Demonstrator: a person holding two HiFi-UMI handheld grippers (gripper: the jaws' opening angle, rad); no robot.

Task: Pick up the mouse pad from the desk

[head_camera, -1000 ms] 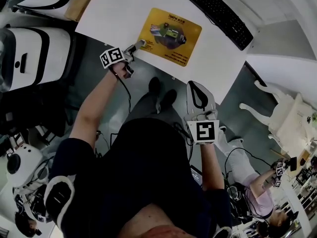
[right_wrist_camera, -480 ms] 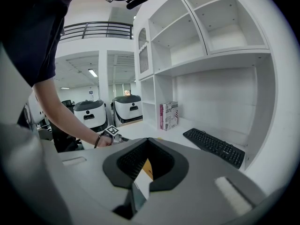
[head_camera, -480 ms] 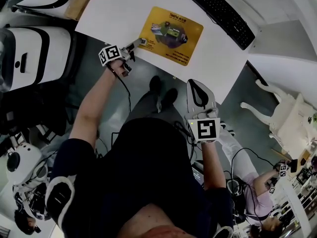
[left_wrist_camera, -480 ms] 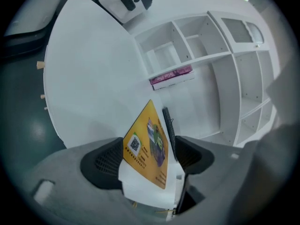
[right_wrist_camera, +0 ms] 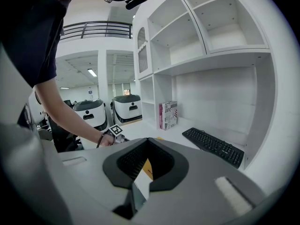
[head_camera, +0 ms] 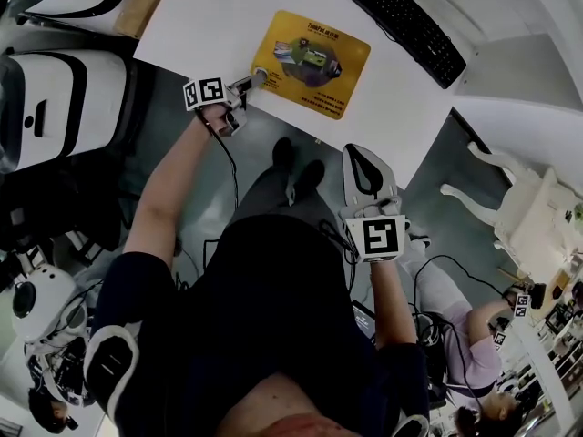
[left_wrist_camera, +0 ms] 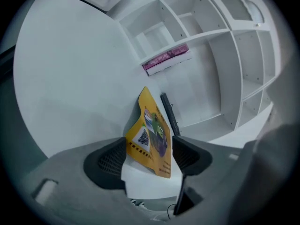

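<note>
The yellow mouse pad (head_camera: pixel 310 51) lies flat on the white desk (head_camera: pixel 200 25). My left gripper (head_camera: pixel 256 77) reaches over the desk's front edge to the pad's near left corner. In the left gripper view that corner of the mouse pad (left_wrist_camera: pixel 151 130) sits between the two dark pads (left_wrist_camera: pixel 108 162), whose jaws are closing and stand apart from it. My right gripper (head_camera: pixel 358 154) hangs in front of the desk, away from the pad, with its tips together and nothing in them. In the right gripper view a strip of yellow shows behind the right gripper (right_wrist_camera: pixel 147 142).
A black keyboard (head_camera: pixel 401 24) lies right of the pad. A pink box (left_wrist_camera: pixel 166 59) stands at the desk's back under white shelves (right_wrist_camera: pixel 206 32). White machines (head_camera: pixel 55 98) stand left of the desk. Another person (head_camera: pixel 474 353) is at the lower right.
The left gripper has turned a little and edged up to the pad's corner, its jaws narrower than before. The right gripper has kept still.
</note>
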